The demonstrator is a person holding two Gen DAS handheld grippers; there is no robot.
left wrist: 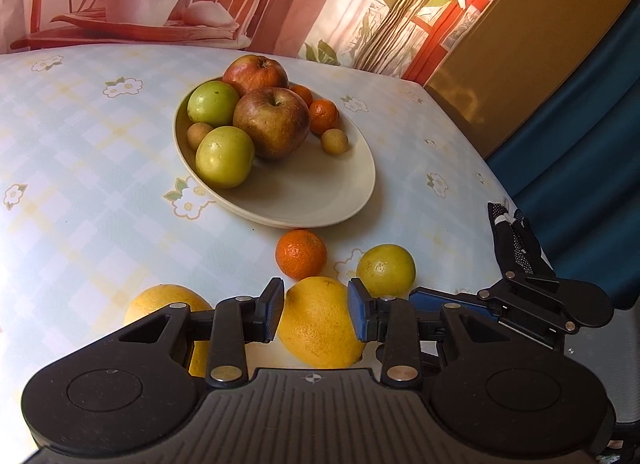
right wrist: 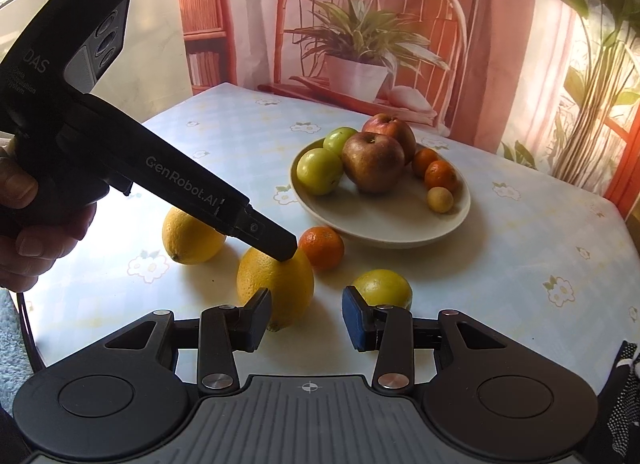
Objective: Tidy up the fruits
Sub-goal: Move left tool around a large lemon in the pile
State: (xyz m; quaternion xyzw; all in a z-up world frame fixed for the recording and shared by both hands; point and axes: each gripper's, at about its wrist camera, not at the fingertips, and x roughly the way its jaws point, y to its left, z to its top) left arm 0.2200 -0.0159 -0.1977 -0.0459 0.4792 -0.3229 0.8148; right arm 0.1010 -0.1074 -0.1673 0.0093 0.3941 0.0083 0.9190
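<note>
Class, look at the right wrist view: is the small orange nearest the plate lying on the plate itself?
No. The small orange lies on the tablecloth just in front of the plate, outside its rim.

- Tabletop [right wrist: 500, 248]: covered in pale blue check cloth with white flower print.
- Cream plate [right wrist: 400, 232] of fruit near centre.
- Tangerine [right wrist: 322, 246] just beside plate rim.
- Two large yellow citrus [right wrist: 276, 284] [right wrist: 192, 238] and one smaller yellow-green fruit [right wrist: 384, 288] near front edge.

- A pale blue checked bench cloth [left wrist: 100, 151] with white flower prints covered the bench.
- A printed backdrop [right wrist: 360, 43] showing a potted plant hung behind.
- Dark blue fabric [left wrist: 580, 151] lay beside.
</note>
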